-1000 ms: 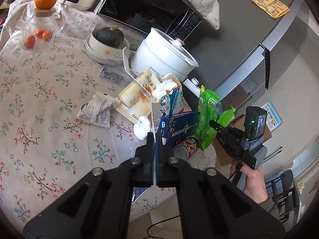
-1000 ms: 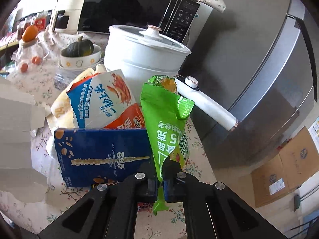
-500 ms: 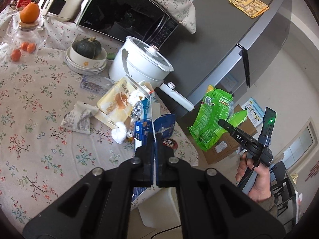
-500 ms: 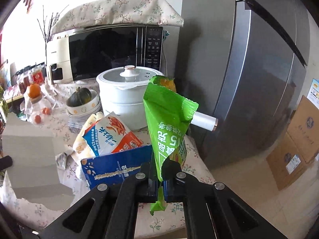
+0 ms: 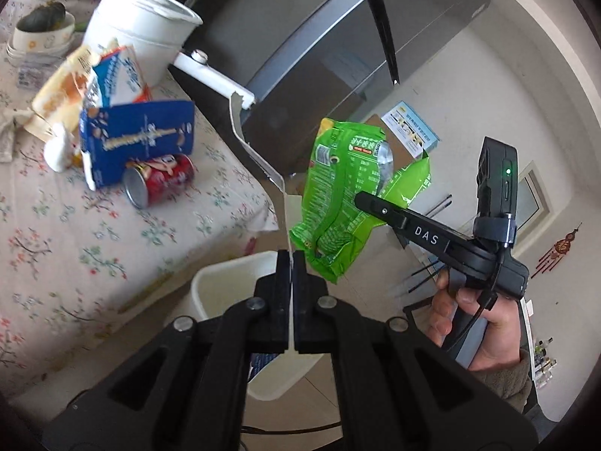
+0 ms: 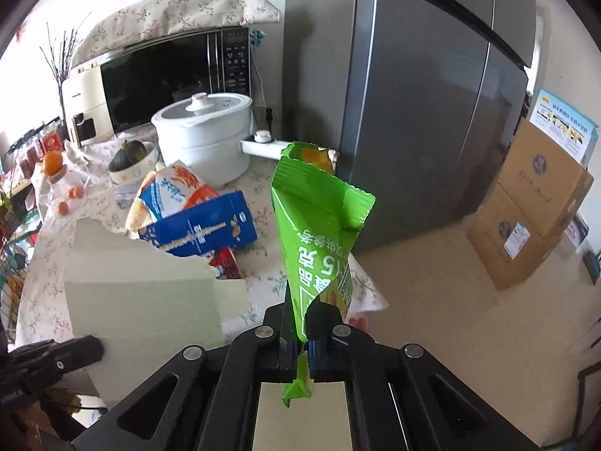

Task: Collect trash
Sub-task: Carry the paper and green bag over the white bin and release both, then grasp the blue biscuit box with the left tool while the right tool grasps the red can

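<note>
My left gripper (image 5: pixel 291 263) is shut on a torn pale cardboard sheet (image 6: pixel 142 300), seen edge-on in the left wrist view, where it rises from the fingertips. Right under it stands a white bin (image 5: pixel 225 285) on the floor beside the table. My right gripper (image 6: pixel 303 312) is shut on the lower end of an opened green snack bag (image 6: pixel 315 225), held upright in the air off the table's edge. In the left wrist view that bag (image 5: pixel 338 195) hangs just right of the sheet. More trash lies on the table: a blue box (image 5: pixel 139 143), a red can (image 5: pixel 161 184) and a white-orange bag (image 5: pixel 116 75).
A floral-cloth table (image 5: pixel 75 263) also holds a white pot (image 5: pixel 139 26), a bowl with a squash (image 6: pixel 131 154) and a microwave (image 6: pixel 169 75). A grey fridge (image 6: pixel 432 112) stands right behind the table's corner. Cardboard boxes (image 6: pixel 526 206) sit on the floor to the right.
Both grippers have swung off the table toward its corner by the fridge. The green bag has been lifted off the pile, and the white bin has come into view under the left gripper.
</note>
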Action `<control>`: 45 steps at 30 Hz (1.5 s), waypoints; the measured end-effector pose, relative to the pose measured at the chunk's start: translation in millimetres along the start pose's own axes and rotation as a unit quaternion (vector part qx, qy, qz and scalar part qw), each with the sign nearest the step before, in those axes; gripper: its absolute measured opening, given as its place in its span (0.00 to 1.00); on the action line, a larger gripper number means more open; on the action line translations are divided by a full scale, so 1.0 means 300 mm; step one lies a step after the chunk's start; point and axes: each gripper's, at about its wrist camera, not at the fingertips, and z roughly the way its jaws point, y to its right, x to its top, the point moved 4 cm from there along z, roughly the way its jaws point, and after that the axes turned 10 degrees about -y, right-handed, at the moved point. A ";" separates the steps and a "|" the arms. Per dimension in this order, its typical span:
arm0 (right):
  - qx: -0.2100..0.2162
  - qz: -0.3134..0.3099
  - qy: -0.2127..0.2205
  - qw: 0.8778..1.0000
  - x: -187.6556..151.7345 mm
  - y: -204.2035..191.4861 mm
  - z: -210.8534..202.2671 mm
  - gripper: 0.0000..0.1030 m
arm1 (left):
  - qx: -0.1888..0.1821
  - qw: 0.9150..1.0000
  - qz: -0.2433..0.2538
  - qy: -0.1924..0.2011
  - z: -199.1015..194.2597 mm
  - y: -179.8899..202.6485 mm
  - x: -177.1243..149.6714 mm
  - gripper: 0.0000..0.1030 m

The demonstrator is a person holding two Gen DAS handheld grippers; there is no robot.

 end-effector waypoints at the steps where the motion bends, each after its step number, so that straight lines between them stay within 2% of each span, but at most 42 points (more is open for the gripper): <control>1: 0.002 -0.001 -0.012 1.000 -0.015 0.006 0.014 0.04 | -0.004 1.000 -0.003 -0.003 0.034 0.011 -0.010 0.01; 4: 0.009 0.000 -0.060 0.998 -0.080 0.036 0.075 0.04 | 0.002 1.000 -0.005 -0.005 0.131 0.029 -0.047 0.01; 9: -0.008 -0.001 -0.149 0.989 -0.173 0.087 0.219 0.04 | 0.039 0.999 -0.002 -0.037 0.277 0.017 -0.119 0.01; 12: -0.005 -0.010 -0.169 0.986 -0.211 0.090 0.242 0.06 | 0.044 0.997 -0.012 -0.056 0.324 -0.001 -0.135 0.02; 14: 0.009 -0.023 -0.181 0.983 -0.231 0.070 0.246 0.06 | 0.036 0.997 -0.016 -0.070 0.339 -0.006 -0.142 0.06; 15: 0.015 -0.029 -0.189 0.981 -0.242 0.063 0.251 0.10 | 0.034 0.996 -0.016 -0.077 0.346 -0.010 -0.144 0.10; 16: 0.019 -0.036 -0.200 0.979 -0.256 0.057 0.261 0.21 | 0.034 0.996 -0.017 -0.080 0.349 -0.014 -0.145 0.26; 18: -0.003 -0.047 -0.216 0.975 -0.277 0.046 0.279 0.41 | 0.044 0.995 -0.022 -0.083 0.345 -0.028 -0.145 0.36; 19: -0.014 -0.047 -0.219 0.974 -0.279 0.050 0.283 0.53 | 0.044 0.995 -0.025 -0.084 0.340 -0.035 -0.145 0.44; 20: -0.021 -0.045 -0.218 0.975 -0.278 0.055 0.281 0.57 | 0.045 0.995 -0.029 -0.085 0.332 -0.039 -0.144 0.49; 21: -0.022 -0.042 -0.212 0.976 -0.273 0.059 0.274 0.62 | 0.049 0.995 -0.033 -0.085 0.324 -0.044 -0.142 0.49; 24: -0.025 -0.038 -0.185 0.982 -0.246 0.052 0.242 0.65 | 0.064 0.994 -0.022 -0.083 0.273 -0.056 -0.102 0.49; 26: -0.020 -0.032 -0.167 0.985 -0.227 0.053 0.218 0.68 | 0.086 0.994 0.000 -0.066 0.218 -0.056 -0.062 0.53; 28: -0.017 -0.023 -0.155 0.988 -0.202 0.057 0.212 0.68 | 0.115 0.992 0.014 -0.053 0.161 -0.085 -0.018 0.56; 32: -0.009 -0.004 -0.138 0.990 -0.145 0.045 0.219 0.69 | 0.179 0.983 0.003 -0.043 0.060 -0.185 0.072 0.59; 35: 0.023 0.017 -0.124 0.992 -0.106 0.025 0.214 0.71 | 0.216 0.976 -0.016 -0.032 -0.039 -0.281 0.130 0.60; 38: 0.096 0.066 -0.113 0.987 -0.071 -0.005 0.224 0.77 | 0.227 0.973 -0.036 -0.034 -0.102 -0.369 0.201 0.66; 41: 0.183 0.125 -0.122 0.967 -0.044 -0.048 0.268 0.78 | 0.244 0.969 -0.025 -0.036 -0.120 -0.415 0.285 0.72; 45: 0.243 0.188 -0.145 0.941 -0.030 -0.096 0.354 0.79 | 0.256 0.964 -0.004 -0.067 -0.086 -0.447 0.381 0.74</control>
